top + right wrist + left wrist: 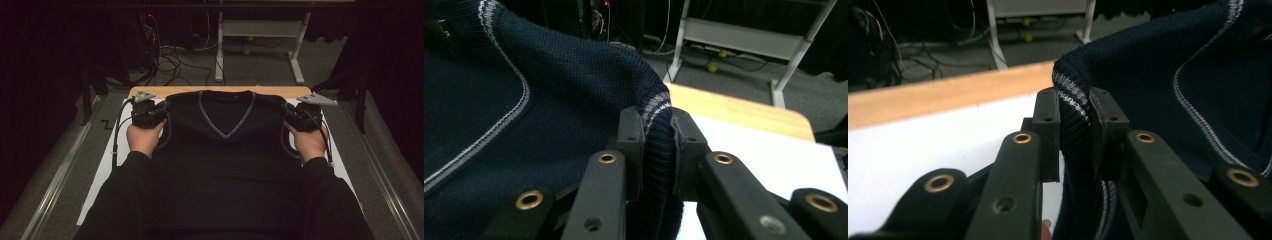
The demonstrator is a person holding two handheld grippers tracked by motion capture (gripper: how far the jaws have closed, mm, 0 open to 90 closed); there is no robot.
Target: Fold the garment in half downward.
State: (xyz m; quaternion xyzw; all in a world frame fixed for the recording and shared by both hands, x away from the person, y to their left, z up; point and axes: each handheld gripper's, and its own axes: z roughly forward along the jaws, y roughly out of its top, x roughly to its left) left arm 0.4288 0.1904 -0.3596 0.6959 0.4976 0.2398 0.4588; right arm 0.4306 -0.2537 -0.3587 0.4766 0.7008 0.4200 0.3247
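I have the dark knit vest (225,150) spread in front of me, and I place everything else from it. My left tool (161,109) pinches the vest's striped armhole edge at its left shoulder; in the left gripper view that tool (1075,131) has its black pads pressed on a fold of the ribbed, white-striped trim. My right tool (289,112) does the same at the vest's right shoulder, and in the right gripper view this tool (658,145) is clamped on the thick ribbed edge, which bulges up between the pads. The vest's grey-trimmed V-neck sits midway between the two tools, and its body runs down toward me between my forearms. Under the vest lies a white sheet (102,170), showing as bare strips to either side of it, and past the vest's collar a band of the wooden counter (170,91) edge is visible. Beyond that counter edge, farther from the vest, the room is dim: grey carpeted floor (260,65), a tangle of cables (167,57) to the vest's far left, and a white metal stand (260,30) with two legs straight beyond the collar. In the right gripper view two small yellow balls (718,60) lie on the floor under that stand. Metal rails (55,175) run along the floor on both sides of the counter.
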